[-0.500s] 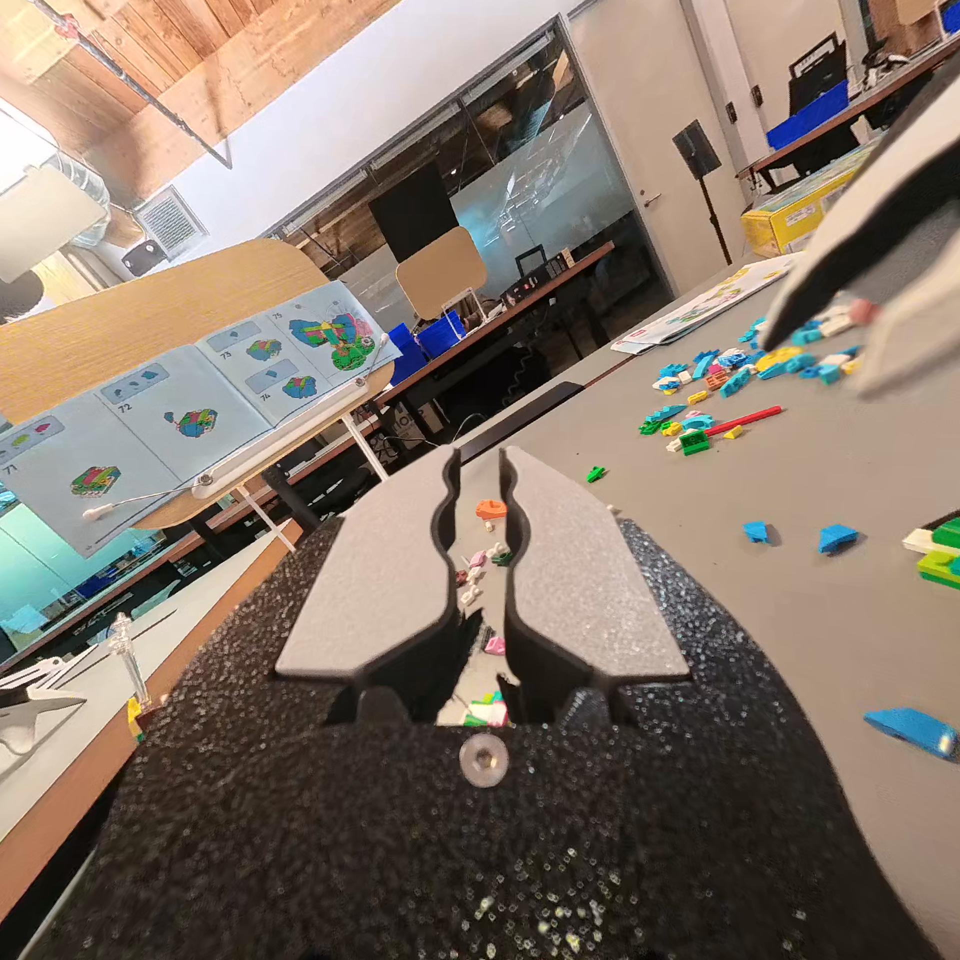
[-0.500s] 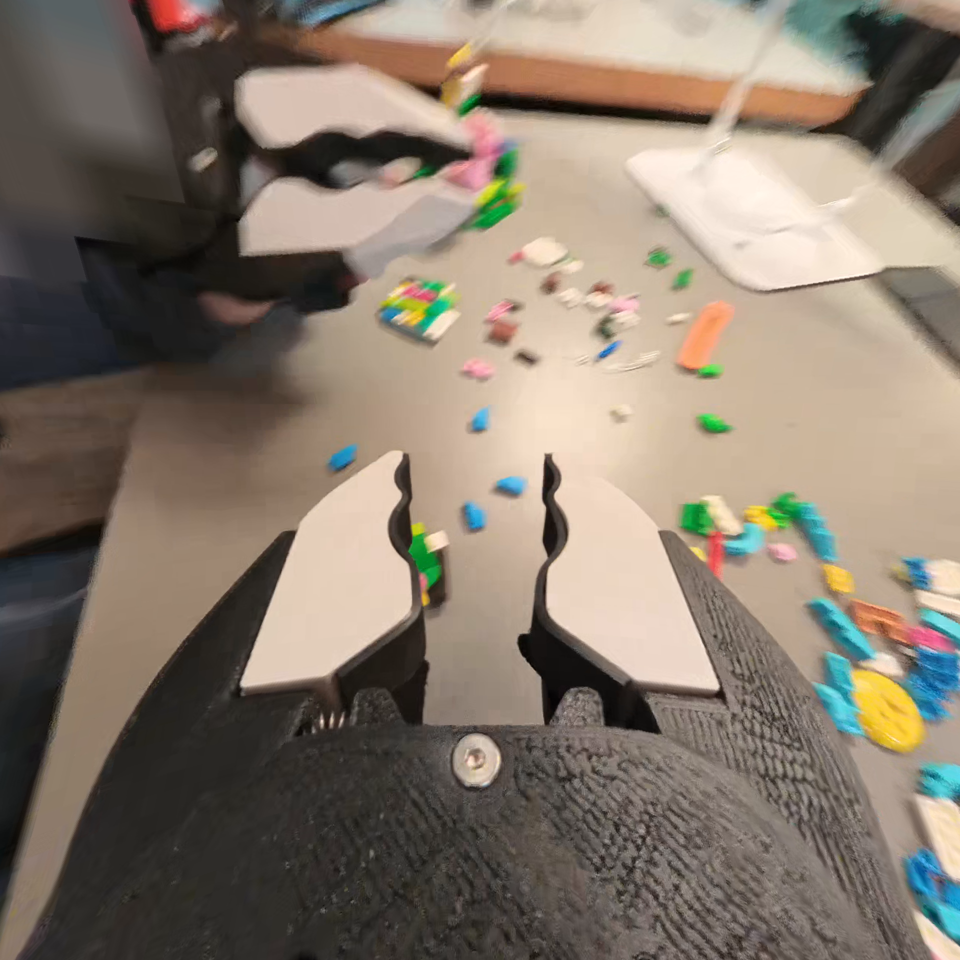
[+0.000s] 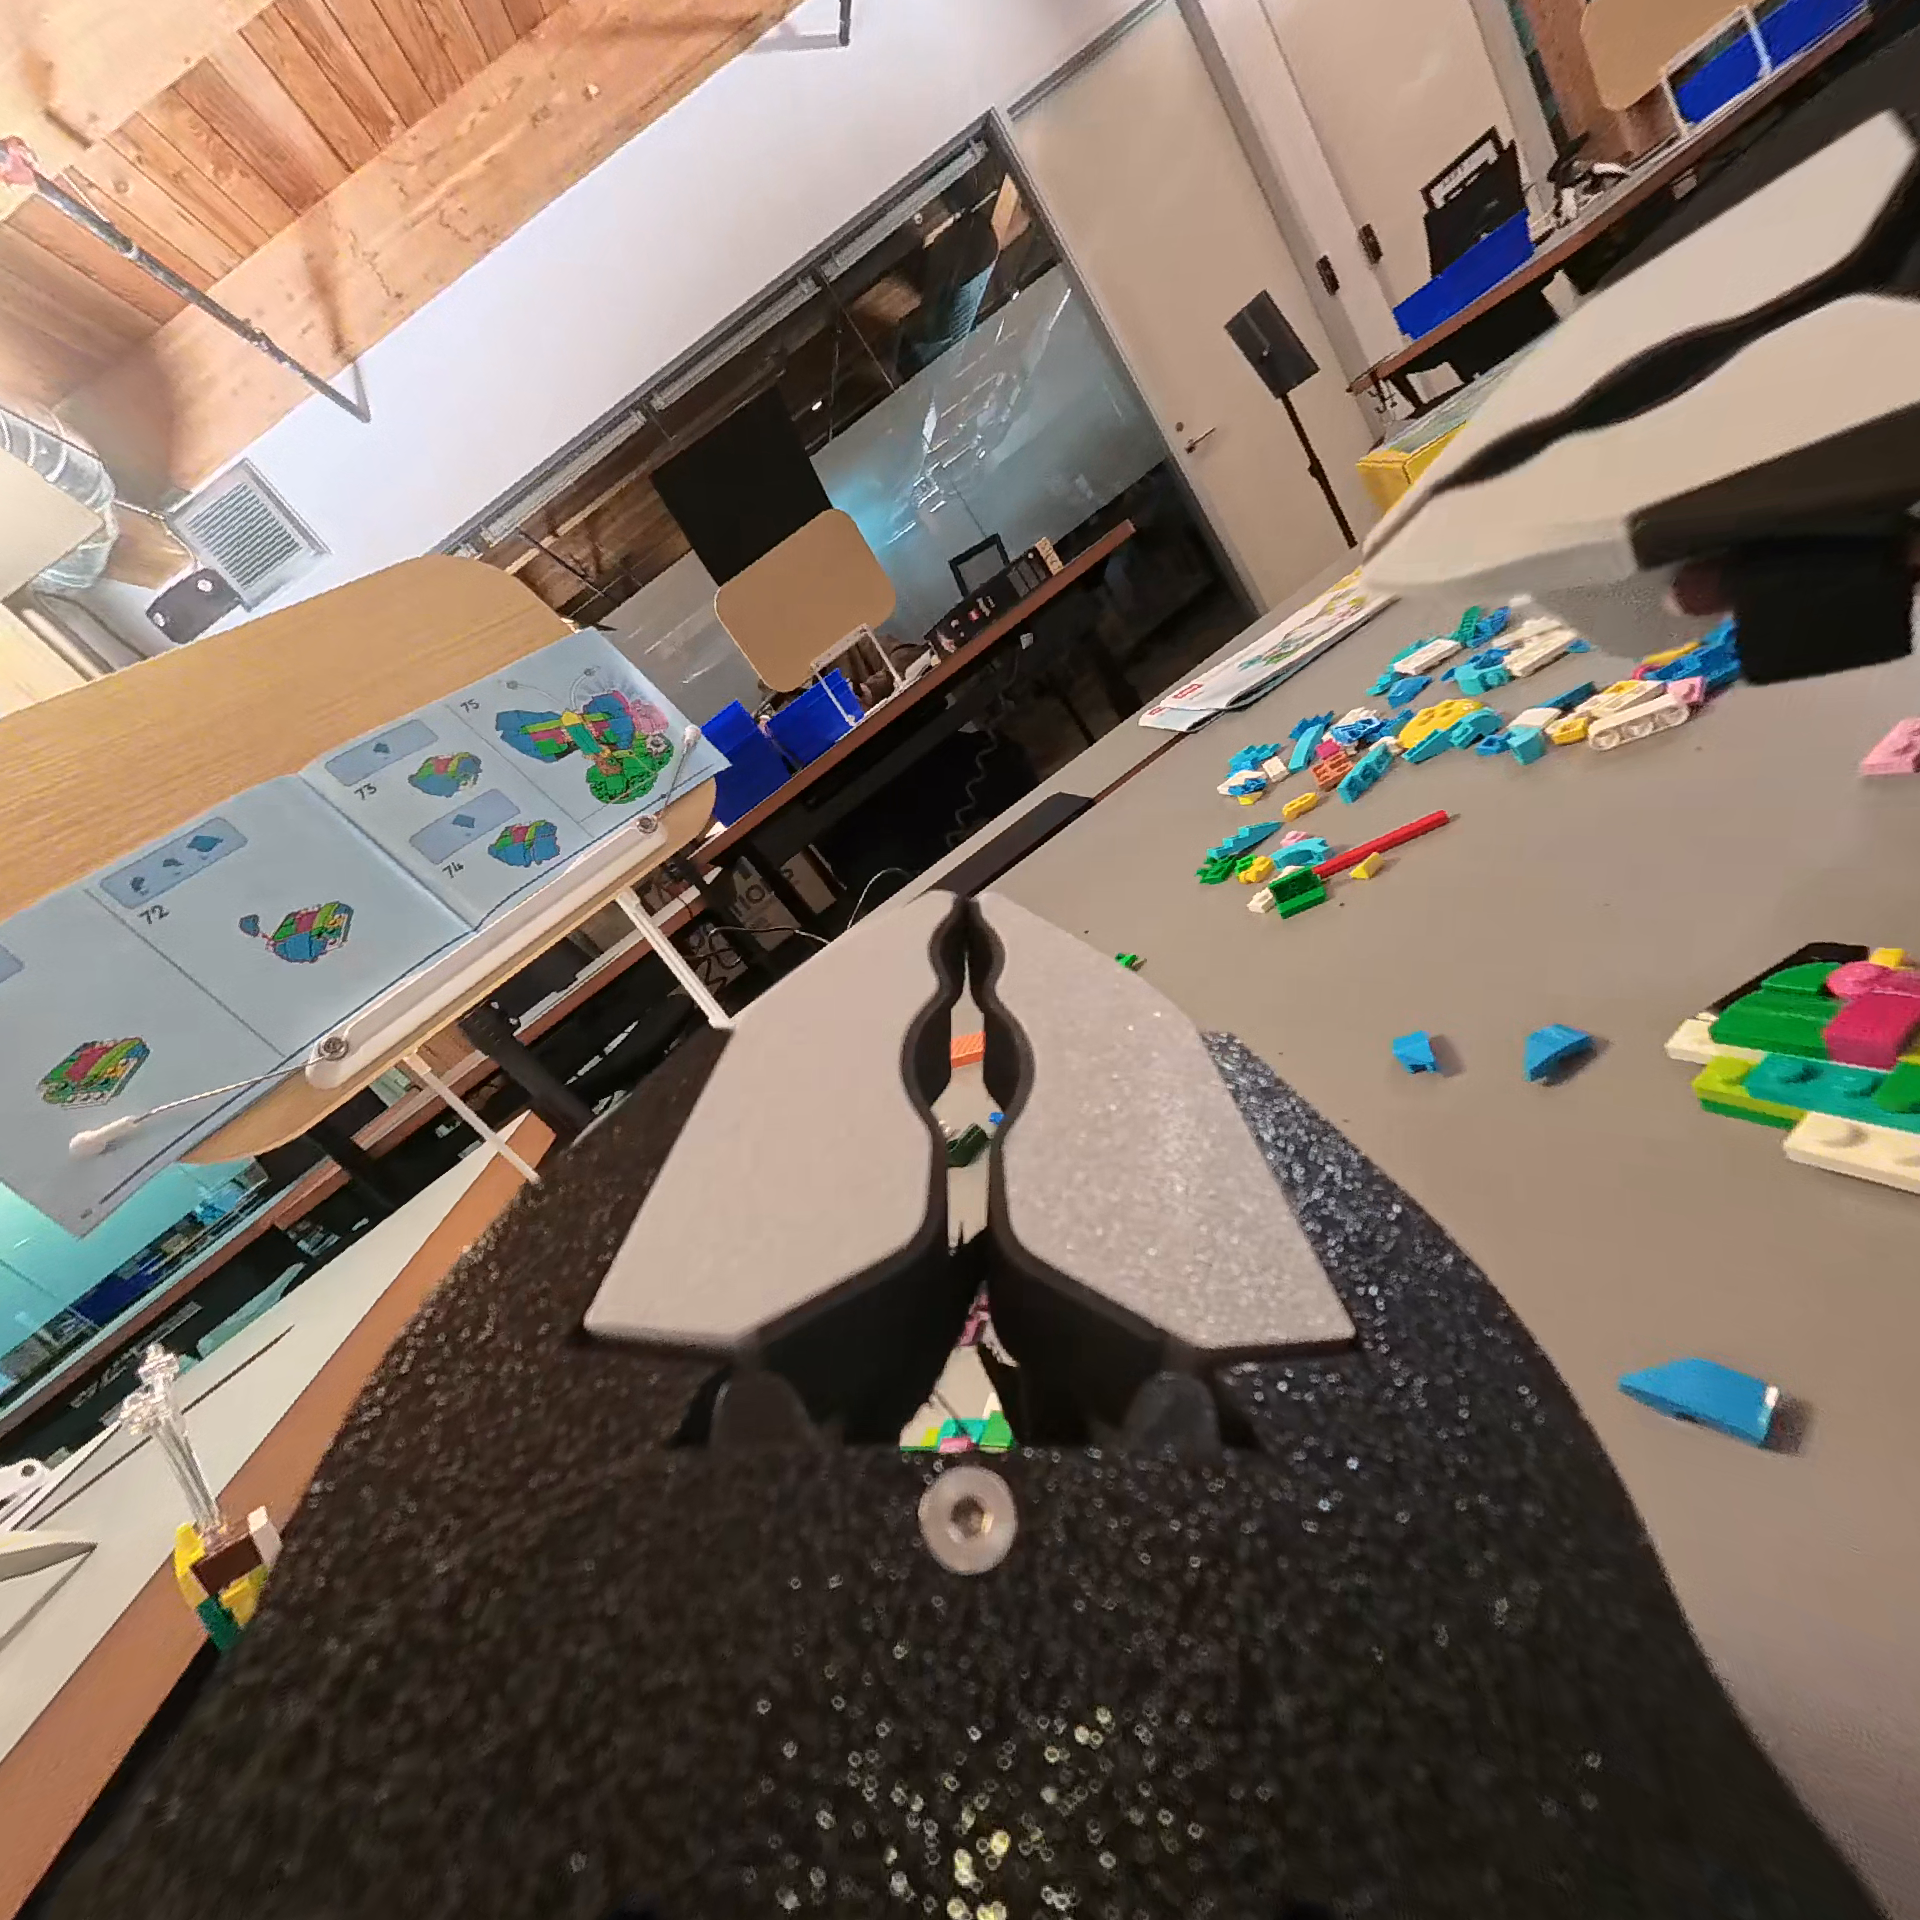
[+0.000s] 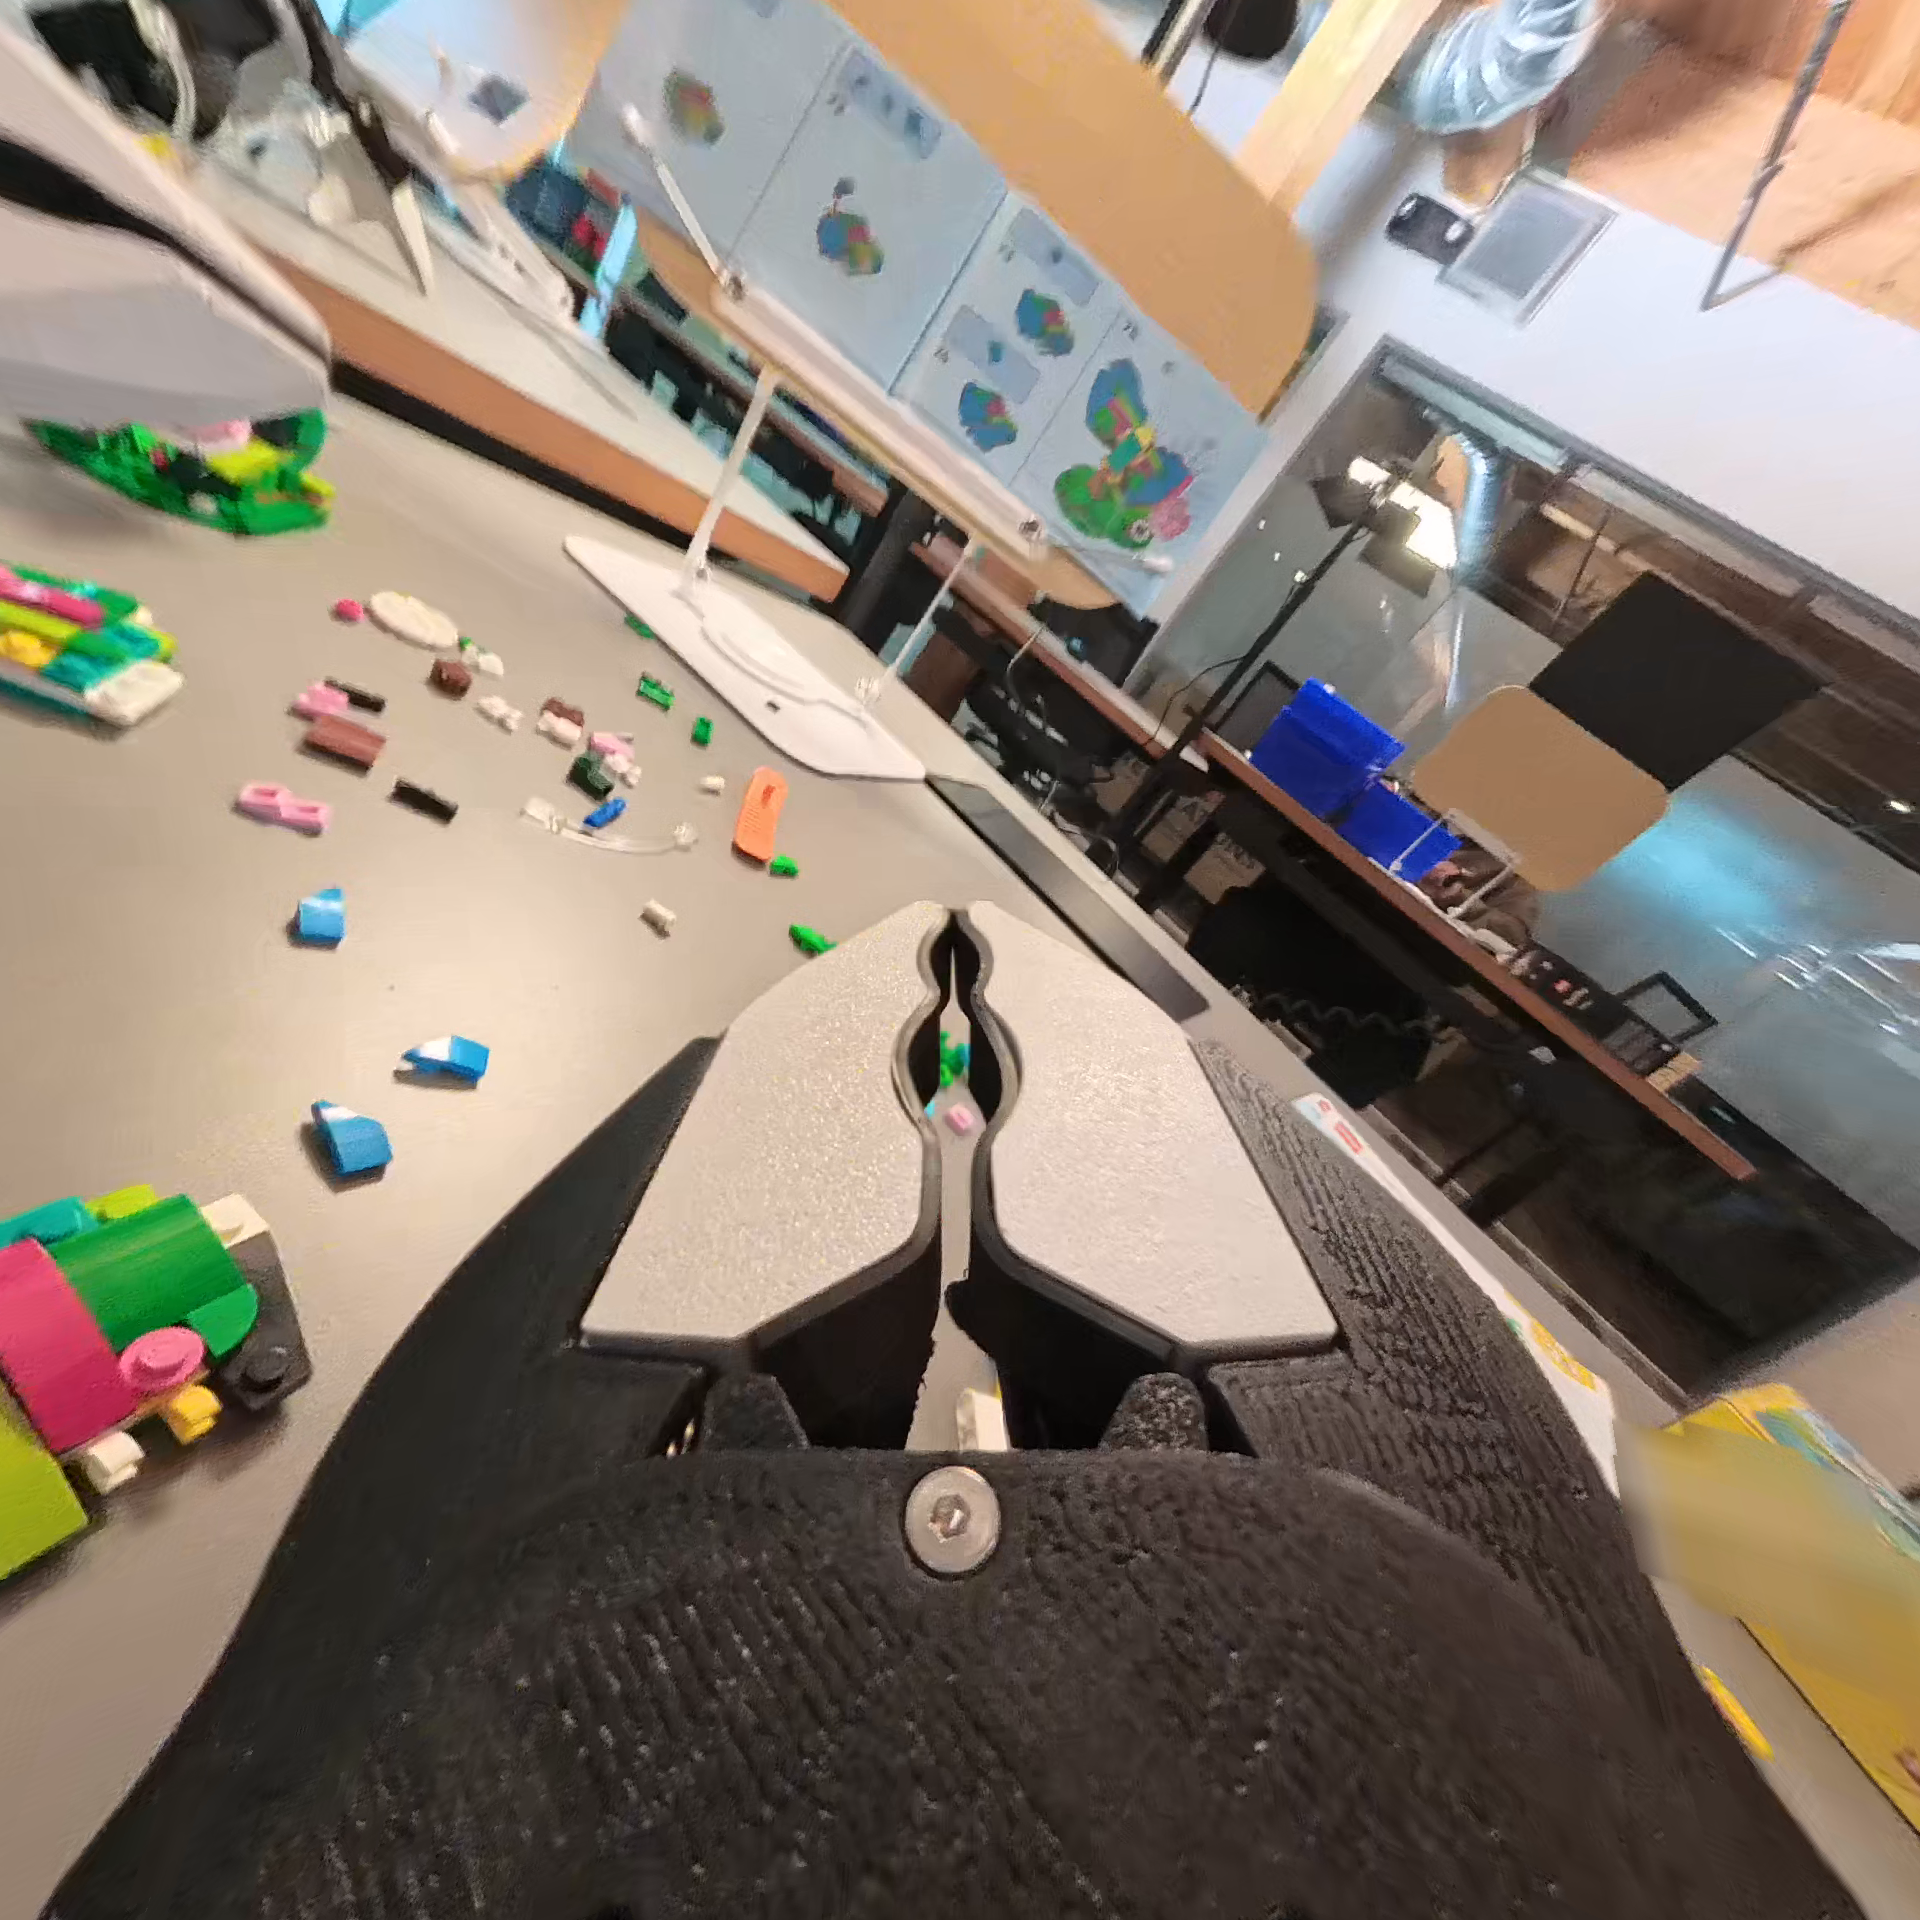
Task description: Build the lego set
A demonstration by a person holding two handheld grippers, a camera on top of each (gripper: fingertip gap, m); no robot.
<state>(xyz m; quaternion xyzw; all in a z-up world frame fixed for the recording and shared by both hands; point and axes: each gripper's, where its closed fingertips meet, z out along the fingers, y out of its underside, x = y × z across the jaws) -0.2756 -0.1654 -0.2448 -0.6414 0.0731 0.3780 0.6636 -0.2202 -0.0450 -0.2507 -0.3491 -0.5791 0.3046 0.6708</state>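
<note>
My left gripper [image 3: 966, 916] is shut with nothing between its tips, low over the grey table [image 3: 1558, 1299]. A part-built green, pink and white lego piece [image 3: 1818, 1049] lies to its right. My right gripper [image 4: 954, 914] is also shut and empty, low over the table; it shows in the left wrist view [image 3: 1558, 488] at the upper right. The same part-built piece [image 4: 125, 1320] lies at its lower left. A second striped build [image 4: 83, 655] and a green leafy build [image 4: 197, 478] lie farther left, the latter under the left gripper [image 4: 135, 332].
Loose blue slopes [image 4: 348, 1138] [image 3: 1704, 1397] and small bricks are scattered about. A pile of blue, white and yellow bricks [image 3: 1455, 717] lies far right. An orange tool [image 4: 762, 810] lies near the white stand base [image 4: 748, 665]. The open booklet [image 3: 364, 852] sits on the stand. A yellow box [image 4: 1787, 1538] stands at the right. The grippers' ends are close to 15 centimeters from one another.
Both grippers have shut: the right from wide open, the left from a narrow gap. The right gripper has tilted up from looking down at the table to looking along it.
</note>
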